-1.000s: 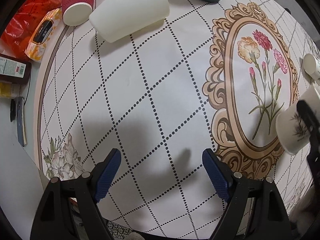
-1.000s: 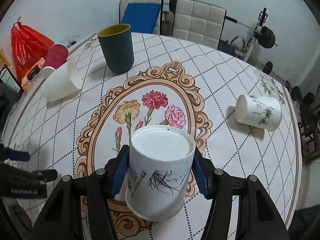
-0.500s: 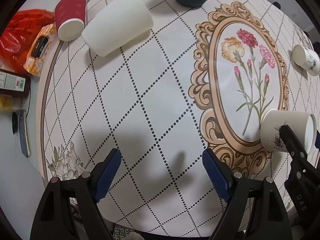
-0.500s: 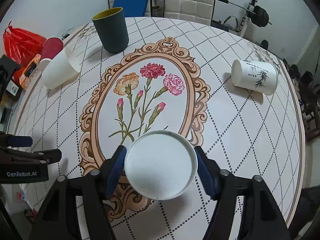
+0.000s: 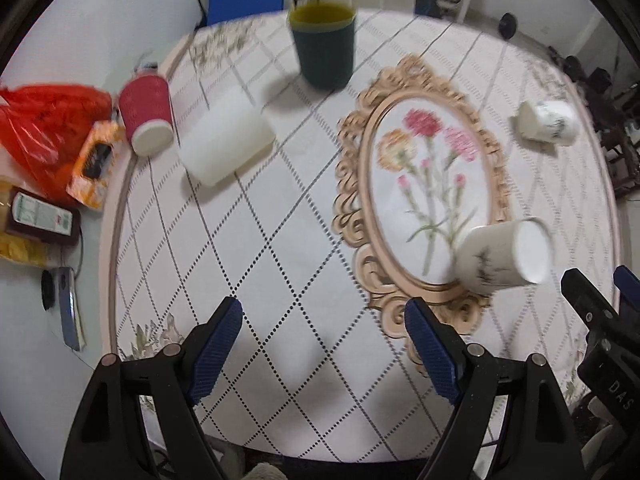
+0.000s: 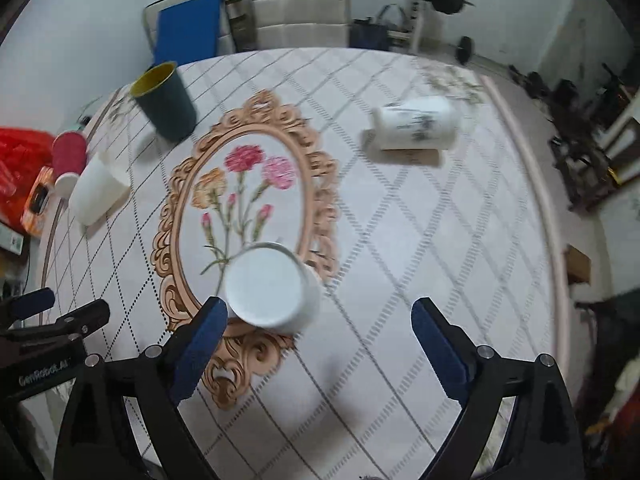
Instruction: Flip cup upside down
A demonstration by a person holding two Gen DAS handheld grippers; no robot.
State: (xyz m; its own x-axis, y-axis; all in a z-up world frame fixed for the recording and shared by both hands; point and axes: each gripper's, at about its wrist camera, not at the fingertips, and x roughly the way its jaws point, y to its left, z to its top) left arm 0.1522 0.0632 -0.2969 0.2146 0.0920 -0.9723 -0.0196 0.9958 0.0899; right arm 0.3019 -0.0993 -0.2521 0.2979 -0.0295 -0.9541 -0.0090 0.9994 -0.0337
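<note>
While cup (image 6: pixel 272 286) stands base-up on counter (image 6: pixel 400 264), right tool (image 6: pixel 320 332) spread, empty; cup at 11 o'clock, touching left finger. Left tool (image 5: pixel 324 344) spread, farther.

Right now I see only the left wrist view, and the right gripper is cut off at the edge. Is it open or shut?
Observer: Open. In the right wrist view the right gripper has its jaws spread wide and holds nothing.
Operator: Where is the printed cup relative to it?
Observer: The printed cup stands just ahead of the gripper, close to its left fingertip and not between the two fingers. I cannot tell if they touch.
Operator: Is it really base up?
Observer: Yes. From that view the flat closed base faces up and the mouth is down on the tablecloth.
</note>
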